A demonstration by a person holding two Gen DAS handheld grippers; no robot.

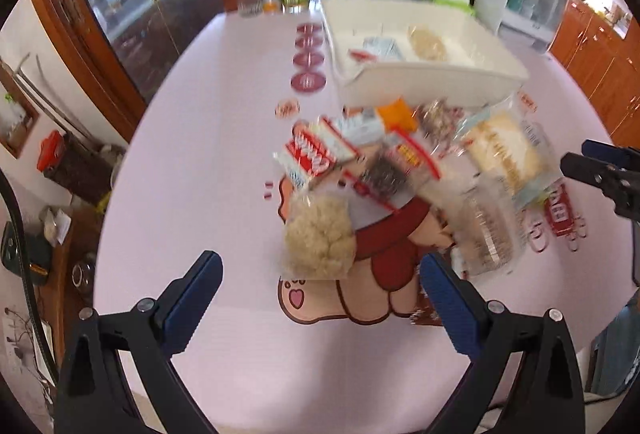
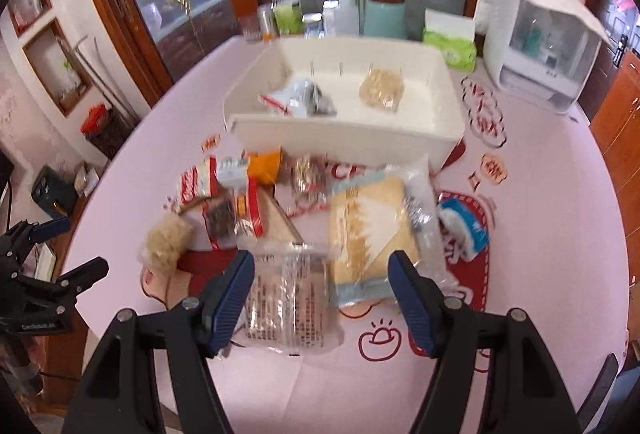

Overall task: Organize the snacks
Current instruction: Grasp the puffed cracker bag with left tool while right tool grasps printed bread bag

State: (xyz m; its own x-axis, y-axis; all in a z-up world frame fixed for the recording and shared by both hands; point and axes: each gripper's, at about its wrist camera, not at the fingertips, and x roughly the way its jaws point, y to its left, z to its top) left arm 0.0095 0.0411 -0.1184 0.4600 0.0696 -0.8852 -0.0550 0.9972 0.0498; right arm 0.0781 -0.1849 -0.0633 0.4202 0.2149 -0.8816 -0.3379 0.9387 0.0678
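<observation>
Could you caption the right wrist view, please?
Open right tongs hover over a snack pile before a white bin.

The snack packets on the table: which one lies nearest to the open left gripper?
The clear packet with the pale, lumpy puffed snack. It lies just ahead of the left gripper, at the near edge of the pile; the other packets lie farther off, toward the white bin.

Motion blur smears the heaped snack packets (image 1: pixel 384 162) in the left wrist view, so their printed labels cannot be read. The right tongs (image 1: pixel 600 174) are cut by that frame's edge. Small jars (image 2: pixel 316 22) behind the white bin (image 2: pixel 344 130) stay indistinct.
</observation>
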